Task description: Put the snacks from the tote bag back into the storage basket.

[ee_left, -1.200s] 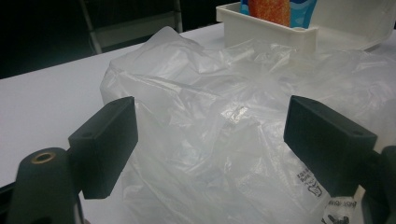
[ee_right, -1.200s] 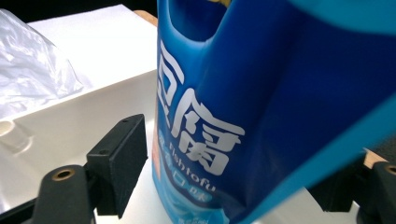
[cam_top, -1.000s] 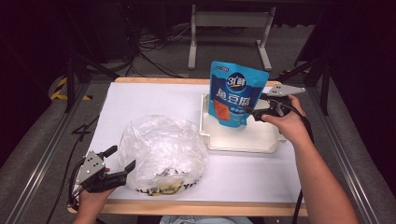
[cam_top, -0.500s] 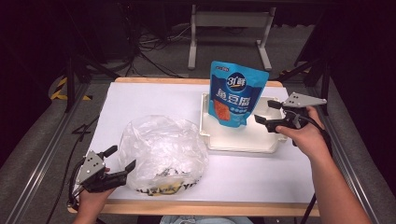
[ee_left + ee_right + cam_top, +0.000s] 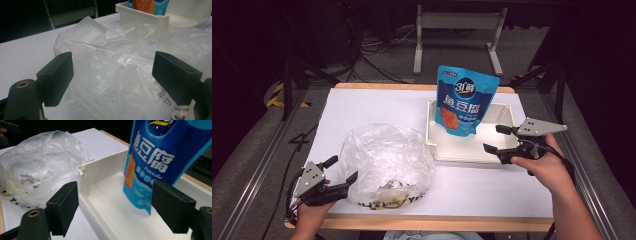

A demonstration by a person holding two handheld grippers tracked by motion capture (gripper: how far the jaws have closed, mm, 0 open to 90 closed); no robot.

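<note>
The right gripper (image 5: 498, 139) had backed off the upright blue foil pouch (image 5: 466, 100), jaws spread. It stood alone in the white plastic tray (image 5: 507, 113) — placed, seemingly. The left gripper (image 5: 341, 169) waited, spread, beside the crumpled clear plastic bag (image 5: 384, 162)

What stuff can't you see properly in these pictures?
- What lies inside the plastic bag: high view, blurred by crumpled film; only dark and yellow bits show.
- The small print on the bag: left gripper view, cut off by the bottom edge.
- The top of the blue pouch: right gripper view, cut off by the top edge.
- The white tray floor behind the pouch: high view, hidden by the pouch.
</note>
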